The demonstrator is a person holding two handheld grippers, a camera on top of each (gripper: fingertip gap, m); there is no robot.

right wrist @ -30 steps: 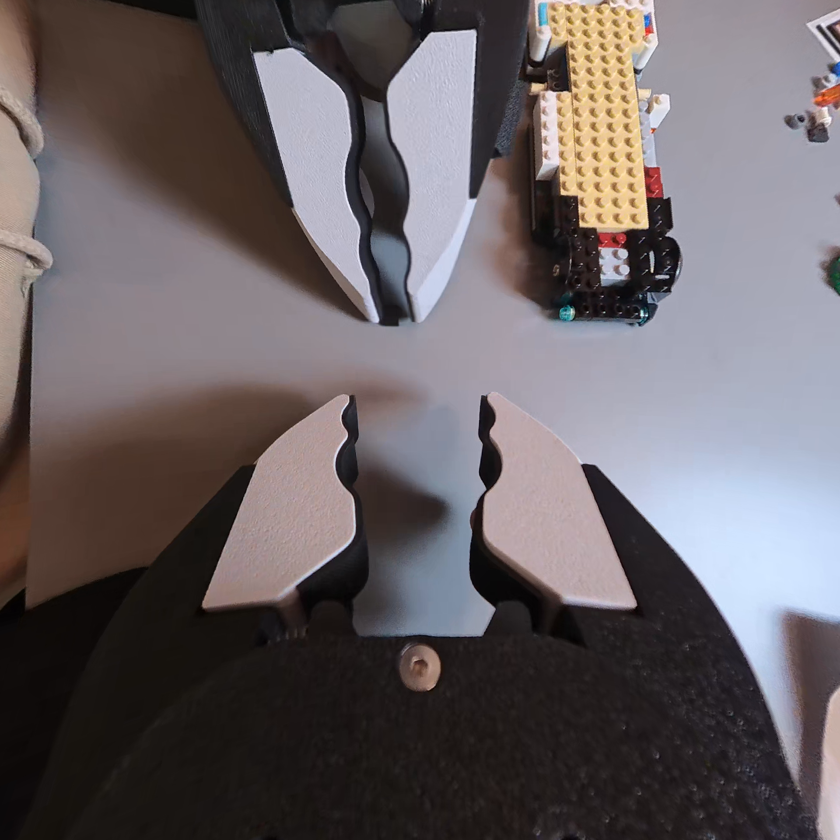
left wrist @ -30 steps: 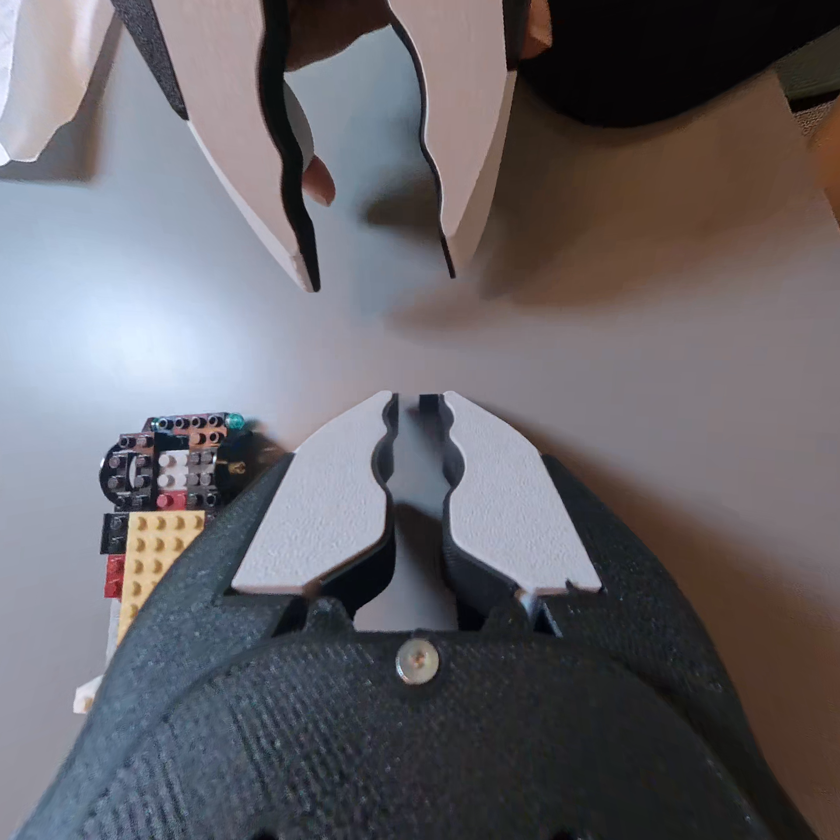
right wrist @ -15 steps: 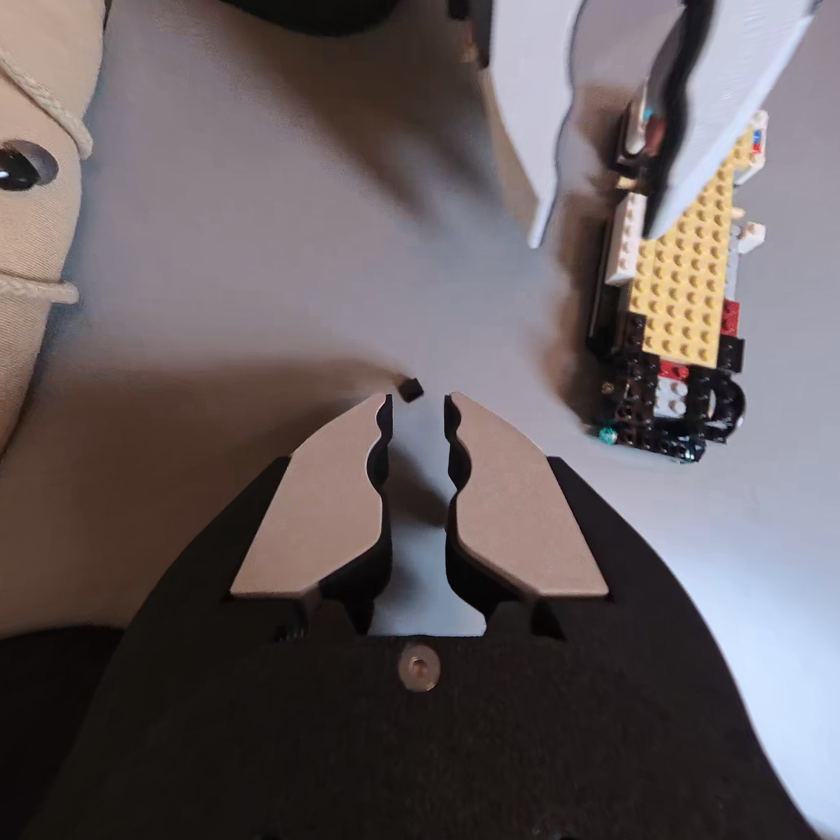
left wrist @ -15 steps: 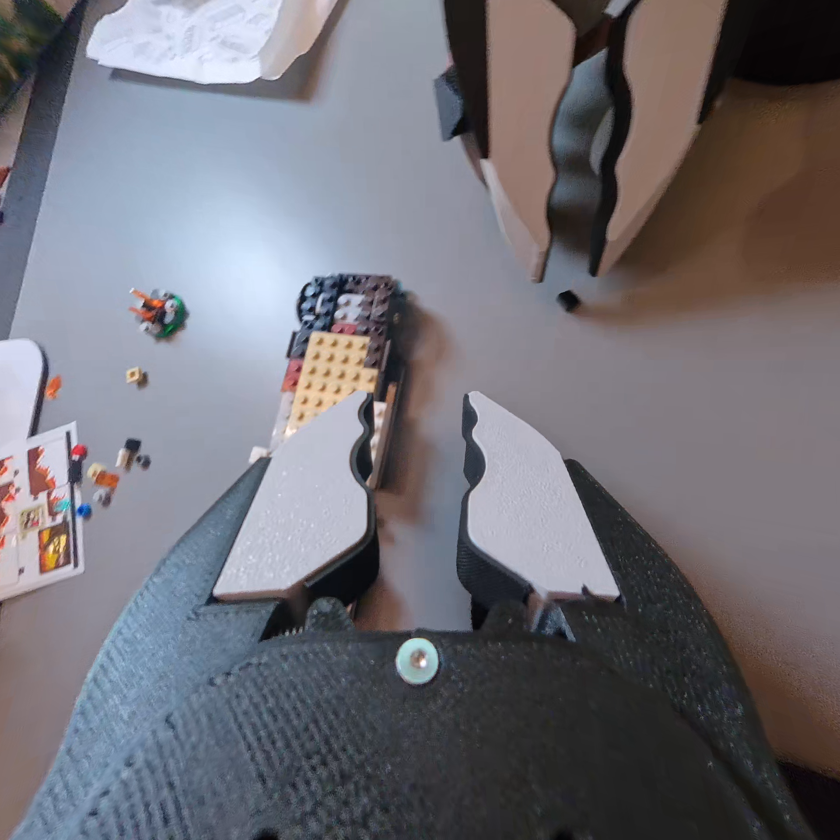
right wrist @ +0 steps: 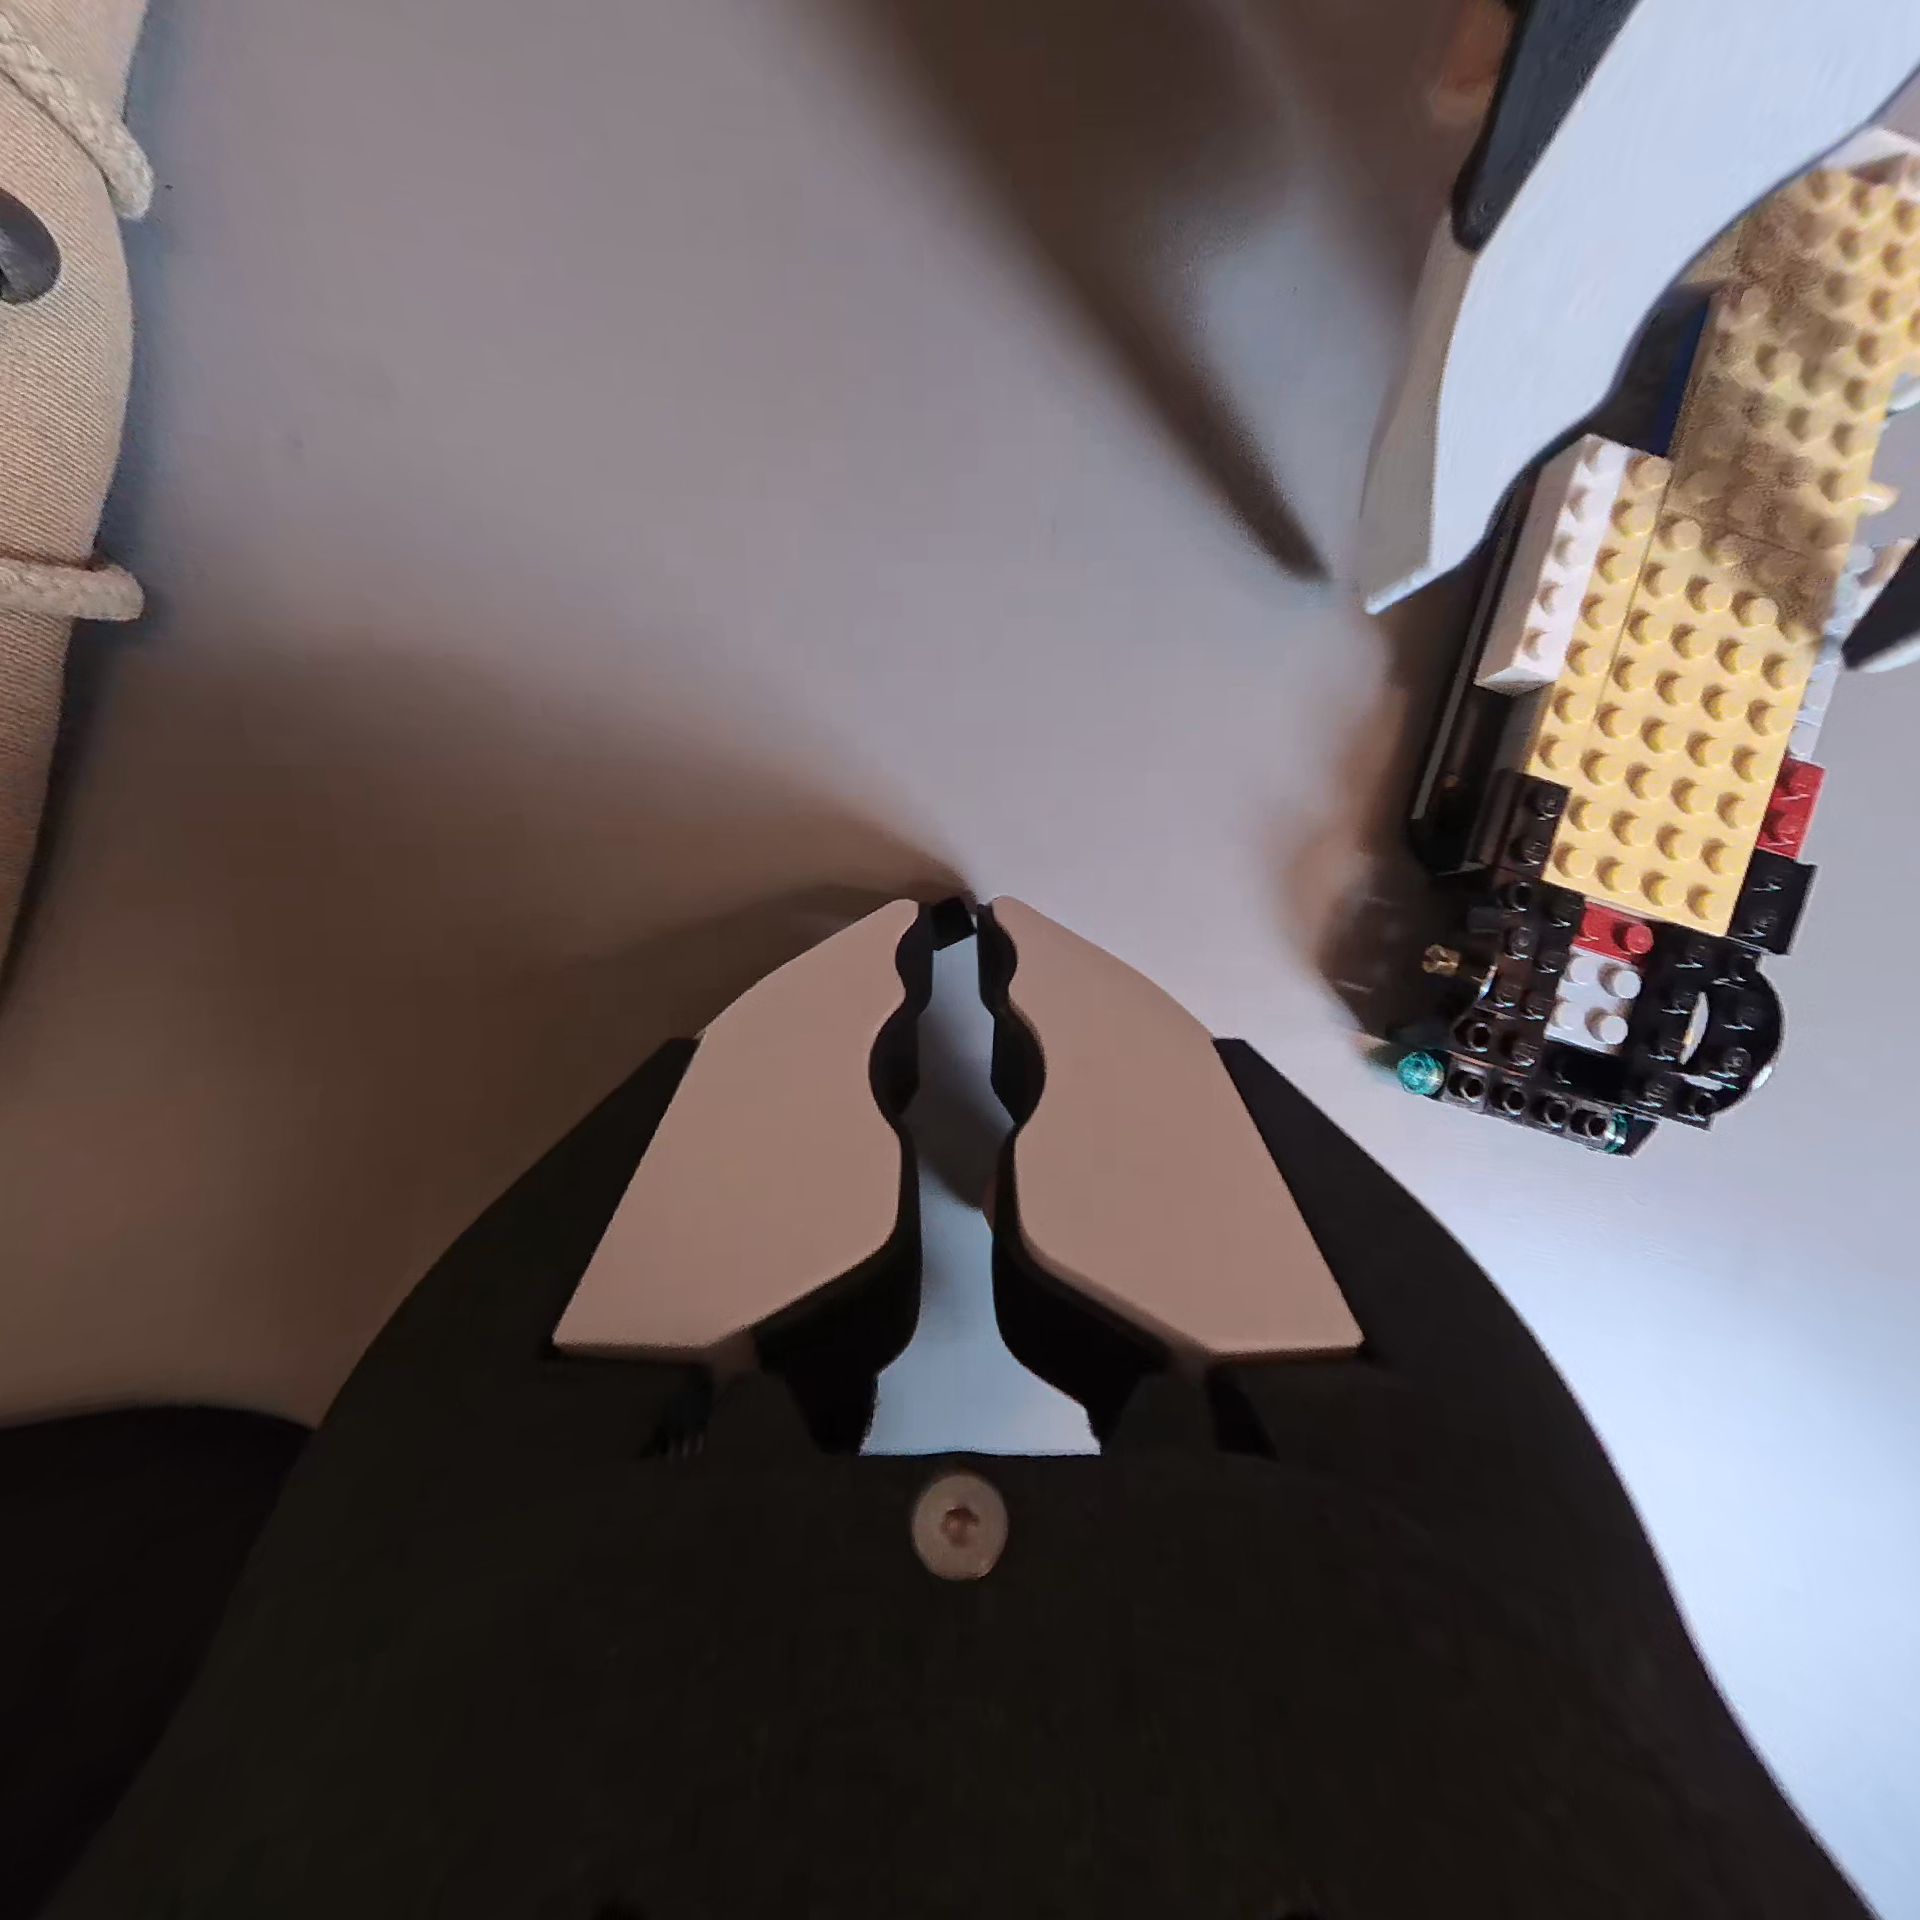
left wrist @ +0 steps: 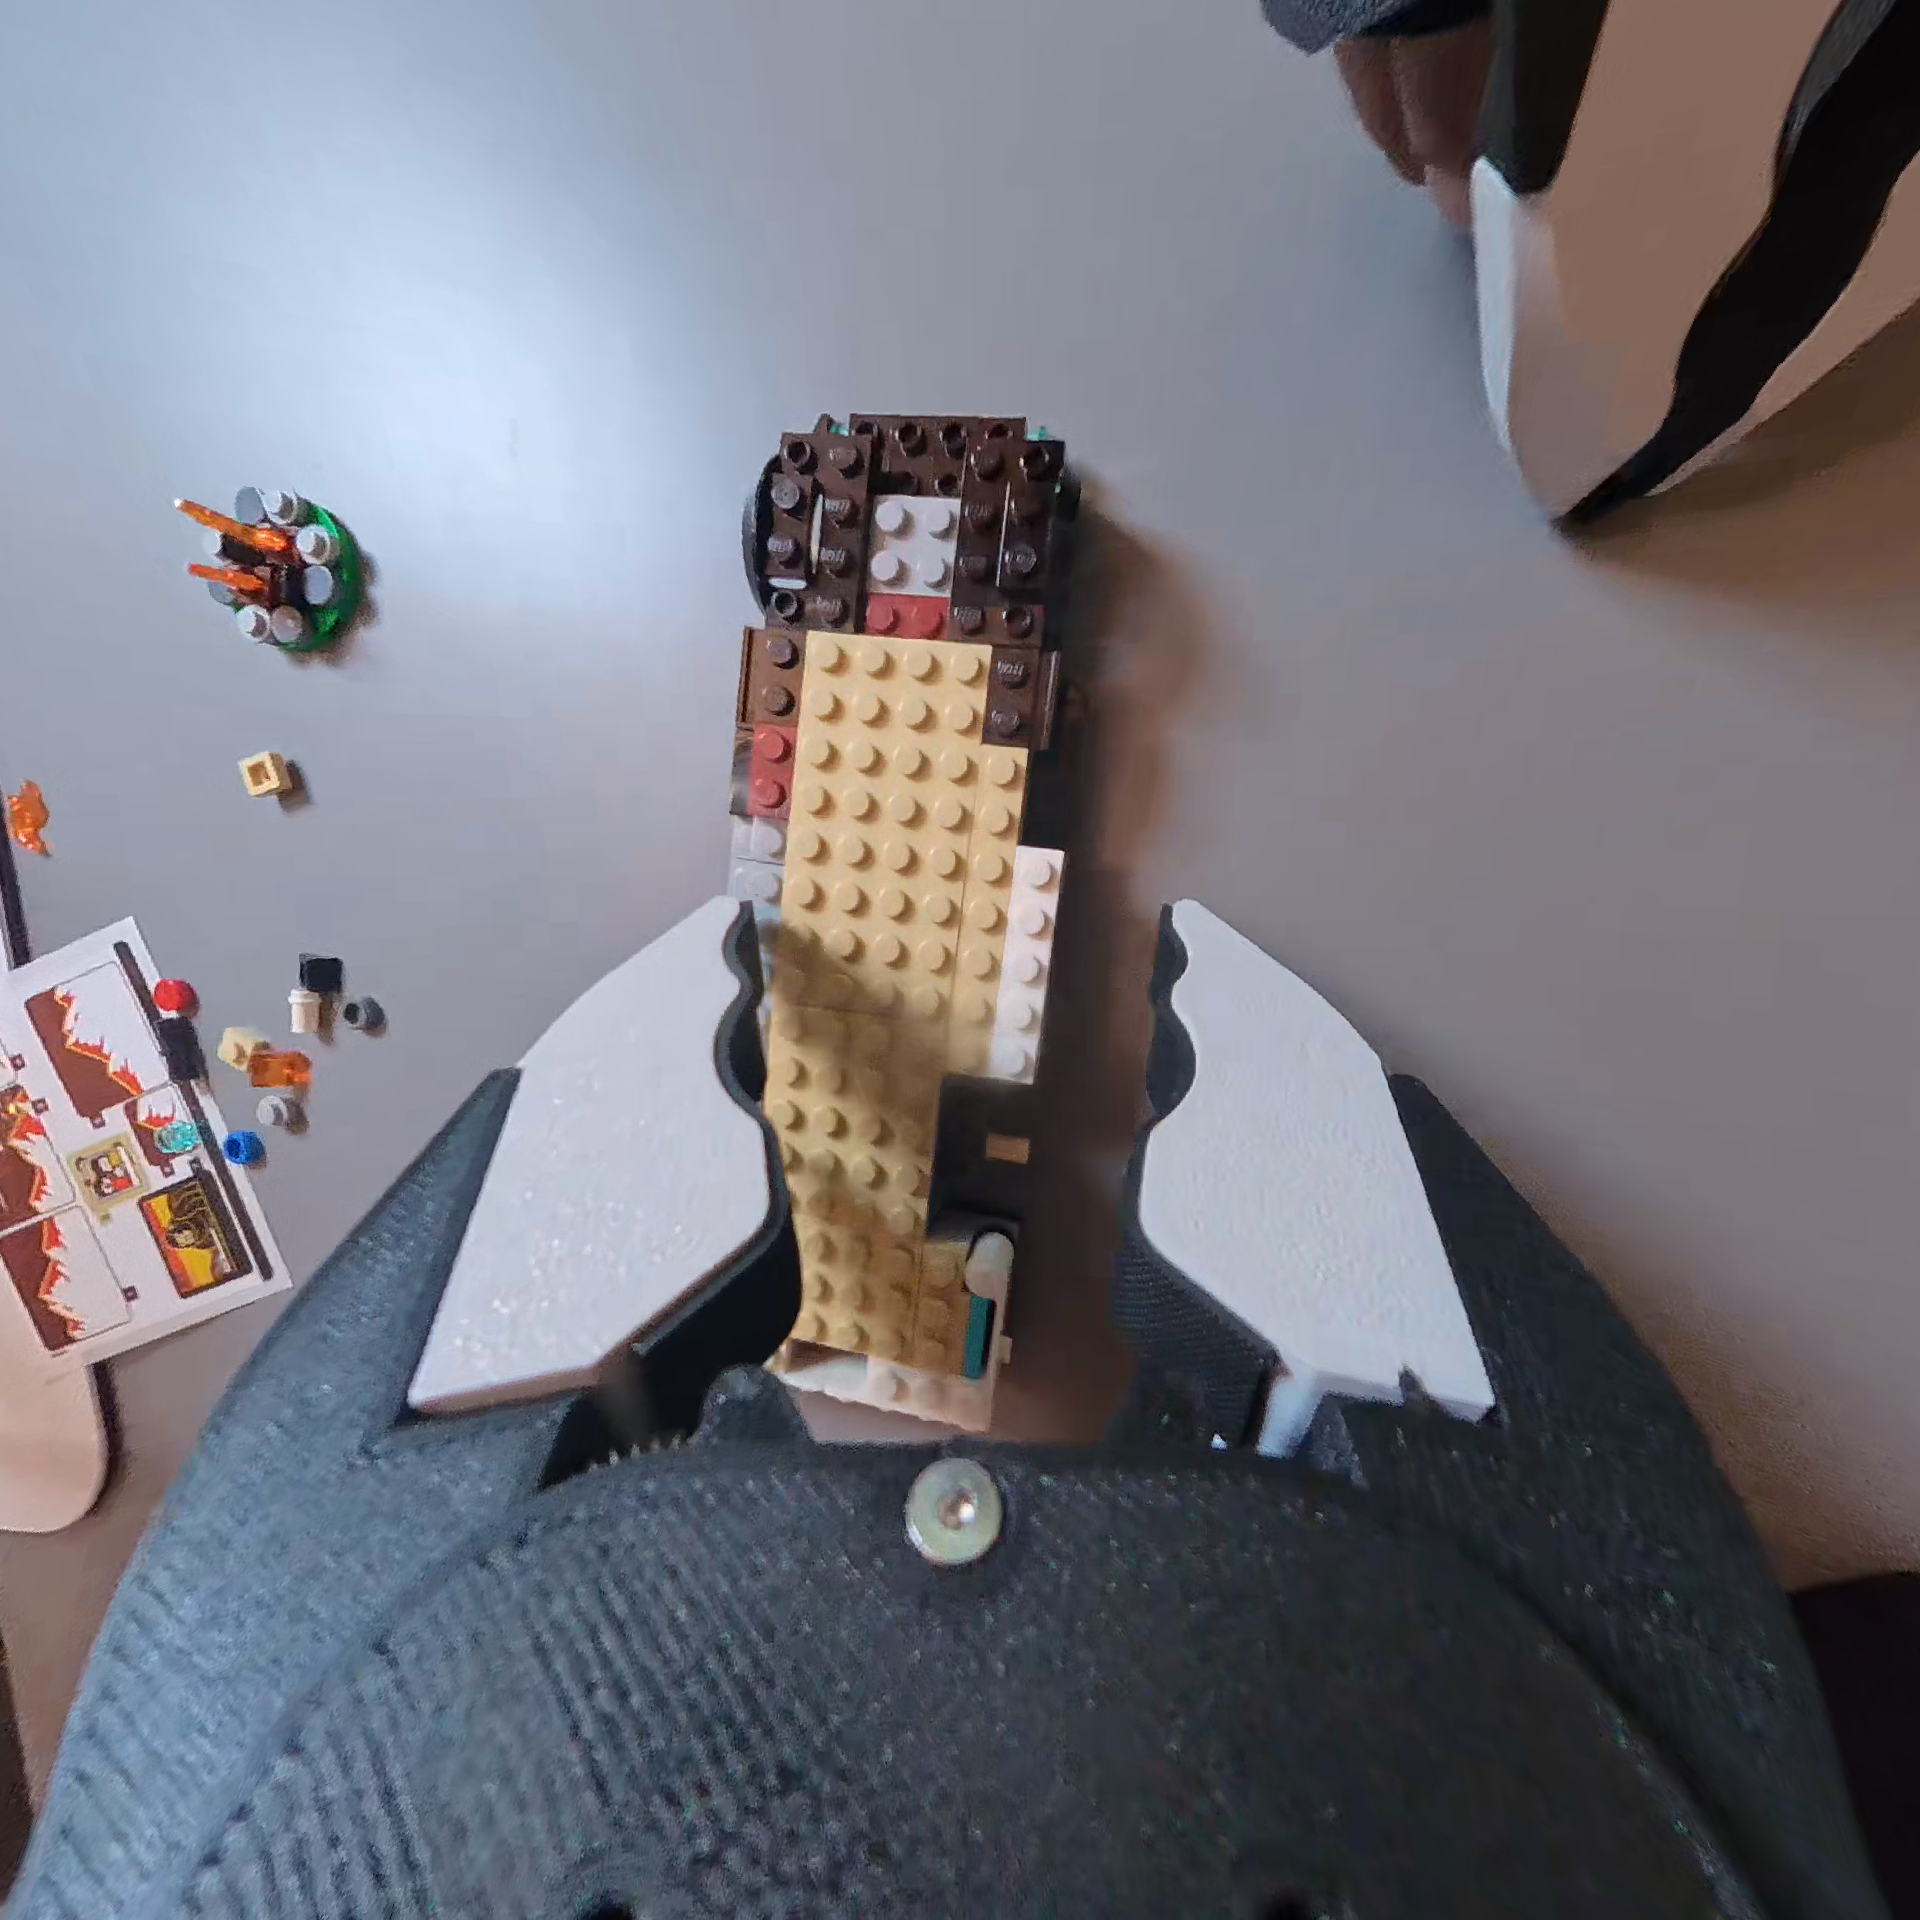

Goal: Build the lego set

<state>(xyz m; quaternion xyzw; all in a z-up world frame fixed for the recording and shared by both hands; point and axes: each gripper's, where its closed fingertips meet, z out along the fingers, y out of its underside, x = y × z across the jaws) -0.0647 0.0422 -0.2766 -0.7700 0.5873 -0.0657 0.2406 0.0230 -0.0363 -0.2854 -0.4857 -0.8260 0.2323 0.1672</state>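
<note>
A long brick model [left wrist: 894,831] with a tan studded top and a dark brown and black end lies on the grey table [left wrist: 468,260]. My left gripper [left wrist: 956,909] is open wide and straddles the model's near half. Its left pad is close against the model's side, and its right pad stands clear with a gap. The model also shows in the right wrist view [right wrist: 1662,748], with the left gripper's fingers [right wrist: 1507,416] over it. My right gripper [right wrist: 956,914] is shut on a small black piece [right wrist: 951,923] at its very tips, low over the table. The right gripper also shows blurred at the top right of the left wrist view [left wrist: 1621,312].
A green round piece with orange spikes [left wrist: 286,566], a small tan piece [left wrist: 268,774], several tiny loose pieces [left wrist: 270,1039] and a printed sticker sheet [left wrist: 114,1143] lie left of the model. A person's beige garment [right wrist: 52,416] is at the left edge of the right wrist view.
My left gripper opened wide and moved over the model until it straddles it. My right gripper closed step by step onto the small black piece that lay just ahead of its tips.
</note>
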